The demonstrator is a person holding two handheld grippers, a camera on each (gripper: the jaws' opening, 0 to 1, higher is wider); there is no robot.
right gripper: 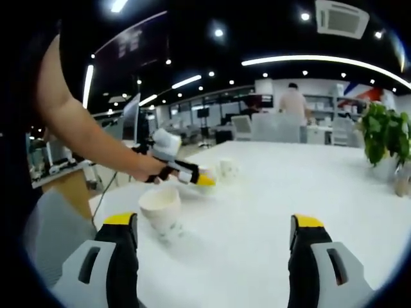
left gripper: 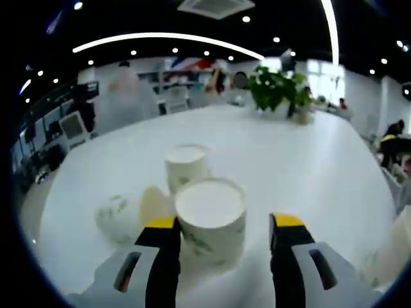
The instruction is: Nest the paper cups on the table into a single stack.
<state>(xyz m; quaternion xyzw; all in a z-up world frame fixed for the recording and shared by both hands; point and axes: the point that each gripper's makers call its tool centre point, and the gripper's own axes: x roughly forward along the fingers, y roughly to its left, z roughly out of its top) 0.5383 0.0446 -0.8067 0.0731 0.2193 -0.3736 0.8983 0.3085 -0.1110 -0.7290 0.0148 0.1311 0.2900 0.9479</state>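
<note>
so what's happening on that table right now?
A person is working with two handheld grippers on a white table with paper cups. The left gripper has its jaws open around an upright cup, not visibly clamped. A second upright cup stands just behind it, and another cup lies tipped beside them. The right gripper is open and holds nothing, with a lone cup in front of its left jaw. Nothing is stacked yet.

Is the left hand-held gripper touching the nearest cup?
Cannot tell. In the left gripper view the cup stands between the hand-held gripper's open jaws, tight against one jaw and clear of the other; no contact shows plainly.
</note>
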